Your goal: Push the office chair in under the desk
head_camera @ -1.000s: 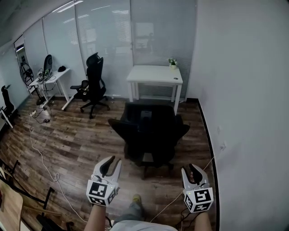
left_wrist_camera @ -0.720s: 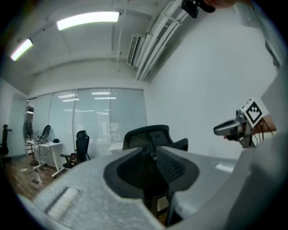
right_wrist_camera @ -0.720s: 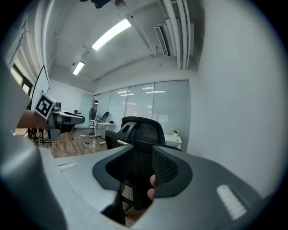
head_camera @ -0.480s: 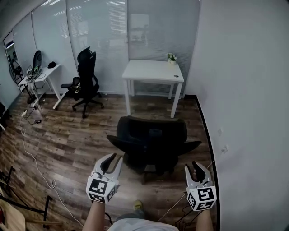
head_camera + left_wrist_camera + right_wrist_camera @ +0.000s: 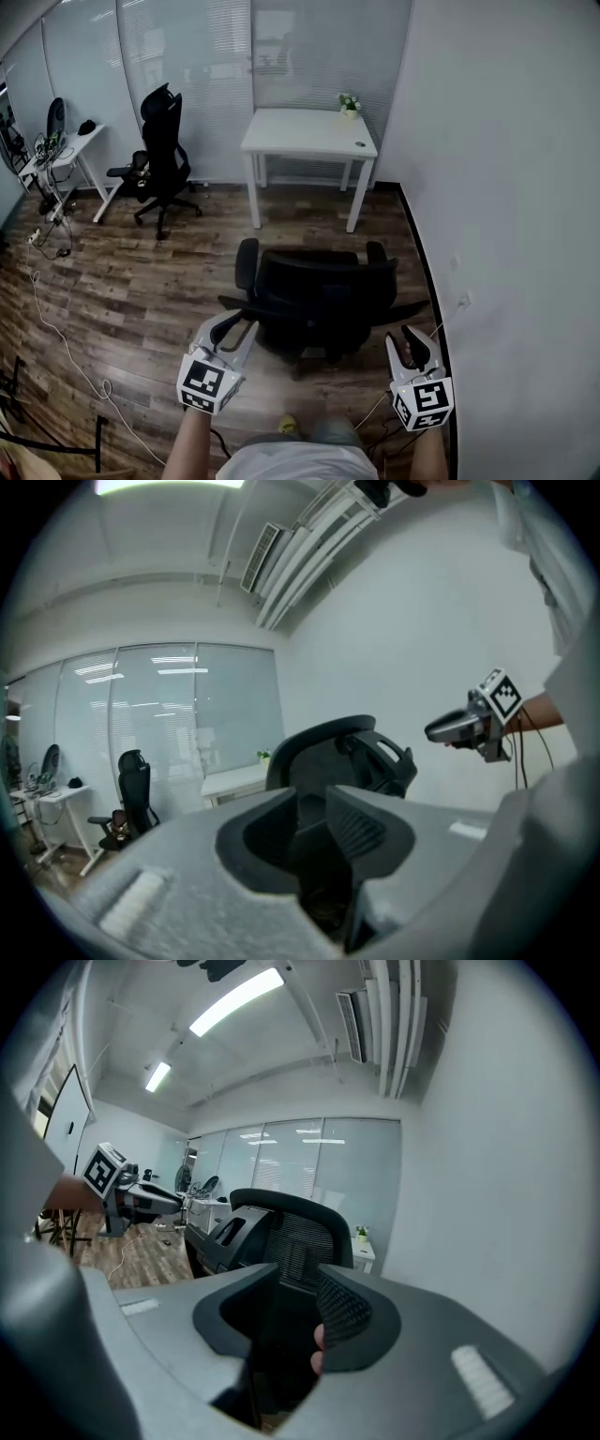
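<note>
Held left tongs (image 5: 232,325) and right tongs (image 5: 410,339) apart and empty, close behind the backrest of the black office chair (image 5: 319,292). Saw that chair on the wood-plank floor (image 5: 141,281), apart from the white counter (image 5: 309,133), which stood in the corner between glass partition (image 5: 187,56) and white wall (image 5: 506,187).

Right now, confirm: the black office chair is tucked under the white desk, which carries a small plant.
Wrong: the head view shows the office chair standing short of the white desk, bare floor between them. The small plant is on the desk.
</note>
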